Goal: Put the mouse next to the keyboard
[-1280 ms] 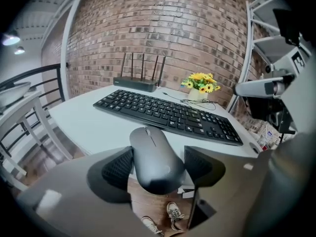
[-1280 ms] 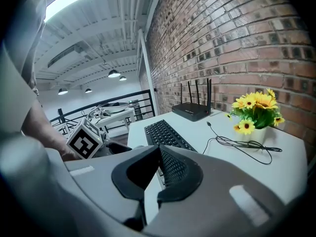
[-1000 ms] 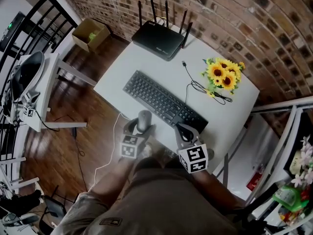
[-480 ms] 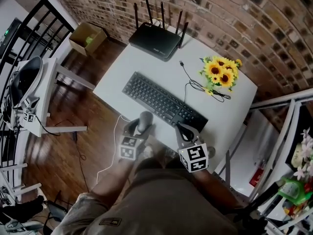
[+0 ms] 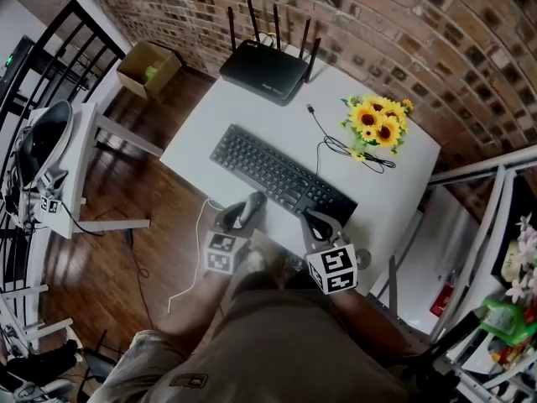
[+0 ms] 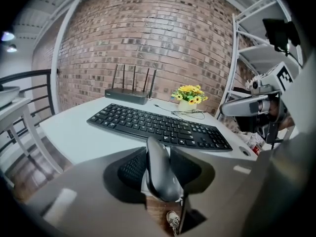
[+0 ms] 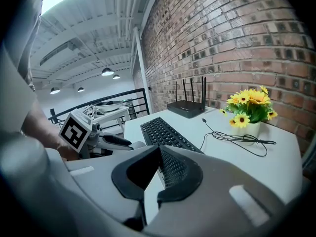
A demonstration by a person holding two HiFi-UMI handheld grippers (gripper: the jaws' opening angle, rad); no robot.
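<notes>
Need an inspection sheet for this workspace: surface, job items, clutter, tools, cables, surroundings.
Surface: white table, bare between its items.
Job's things: mouse tilted on its side at the near table edge, just in front of the black keyboard.
Clutter: router and potted sunflowers along the far side.
Grippers: left tool has just been closing and its pads now clamp the mouse; right tool shut, nothing in it.
Cables: black cable looped beside the sunflowers; white cord hanging off the near edge.
Surroundings: brick wall; cardboard box on wooden floor.
</notes>
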